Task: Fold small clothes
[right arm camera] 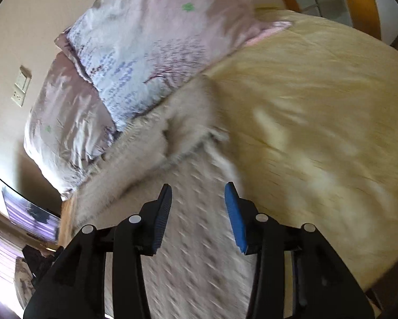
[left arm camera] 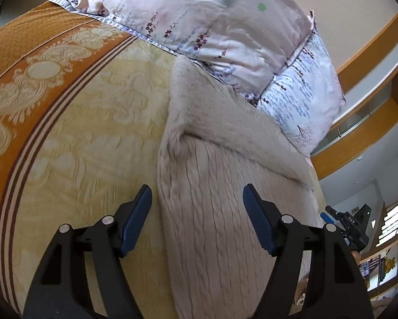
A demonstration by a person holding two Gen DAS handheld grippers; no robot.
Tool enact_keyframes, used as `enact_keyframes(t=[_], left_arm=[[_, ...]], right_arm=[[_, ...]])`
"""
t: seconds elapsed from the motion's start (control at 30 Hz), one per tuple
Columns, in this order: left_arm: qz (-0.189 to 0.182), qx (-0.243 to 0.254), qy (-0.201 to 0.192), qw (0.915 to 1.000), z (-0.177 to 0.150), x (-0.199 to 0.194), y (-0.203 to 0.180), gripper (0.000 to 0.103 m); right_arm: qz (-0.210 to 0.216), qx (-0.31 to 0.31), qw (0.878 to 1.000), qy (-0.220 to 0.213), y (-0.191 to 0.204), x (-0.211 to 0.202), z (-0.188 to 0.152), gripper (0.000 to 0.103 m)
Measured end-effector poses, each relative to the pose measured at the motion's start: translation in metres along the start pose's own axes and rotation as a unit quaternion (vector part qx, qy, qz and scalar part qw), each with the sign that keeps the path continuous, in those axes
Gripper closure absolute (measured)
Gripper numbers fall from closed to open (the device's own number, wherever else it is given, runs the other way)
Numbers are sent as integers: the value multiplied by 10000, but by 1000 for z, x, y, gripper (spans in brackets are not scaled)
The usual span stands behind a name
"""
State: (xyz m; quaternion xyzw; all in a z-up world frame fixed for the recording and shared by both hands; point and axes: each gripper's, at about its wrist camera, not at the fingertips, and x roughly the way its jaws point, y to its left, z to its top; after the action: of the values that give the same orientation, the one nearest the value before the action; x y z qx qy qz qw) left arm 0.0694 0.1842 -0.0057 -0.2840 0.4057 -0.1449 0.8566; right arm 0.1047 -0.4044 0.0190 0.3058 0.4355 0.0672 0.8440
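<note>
While the cream knit garment (left arm camera: 214, 212) runs lengthwise toward the pillows (left arm camera: 212, 26), both grippers, left (left arm camera: 197, 196) and right (right arm camera: 198, 195), hover spread and empty over it.

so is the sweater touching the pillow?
Touching. In the left wrist view the far, fuzzy end of the sweater runs up against the lower edge of the floral pillow, with no bedspread showing between them there.
</note>
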Motion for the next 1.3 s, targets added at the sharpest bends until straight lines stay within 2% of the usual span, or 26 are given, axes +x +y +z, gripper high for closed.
enact_keyframes(t=[0.07,0.17,0.33,0.5,0.6,0.7,0.87,1.17,1.23,1.27,1.3], left_arm=[[-133,-16,37,9999,-7,-3,-1,34],[-307,-6,117,9995,-22,-8,-3,42],[-878,-110,220,9958,-49,-21,-5,53],[-1350,-71,245,9905,-78,-38,-5,54],[-1467,-61,315,9887,-95,-45,-2,54],[-1607,-57,315,9865,-111,-50,1,53],[-1393,189,512,9887,-129,-41,-2,52],[-1231,205,843,9886,-142,-16,-1,54],[-1244,184,857,9884,-142,-16,-1,59],[-1268,180,865,9880,-143,-16,0,67],[-1275,189,882,9877,-141,-14,0,79]], right_arm=[[82,5,9998,162,-10,-5,-8,60],[366,-1,9982,477,-17,-7,-20,60],[941,-92,9927,750,-19,-14,-43,65],[1707,-200,9815,848,-34,-36,-69,65],[1972,-187,9749,1012,-47,-42,-84,65],[1958,-282,9731,1183,-53,-41,-99,65],[1987,-252,9702,1363,-58,-22,-113,65],[2208,-317,9660,1304,-56,-15,-116,65],[2215,-402,9660,1270,-54,-18,-117,71],[2236,-467,9655,1249,-53,-19,-118,84],[2257,-591,9650,1199,-48,-22,-117,92]])
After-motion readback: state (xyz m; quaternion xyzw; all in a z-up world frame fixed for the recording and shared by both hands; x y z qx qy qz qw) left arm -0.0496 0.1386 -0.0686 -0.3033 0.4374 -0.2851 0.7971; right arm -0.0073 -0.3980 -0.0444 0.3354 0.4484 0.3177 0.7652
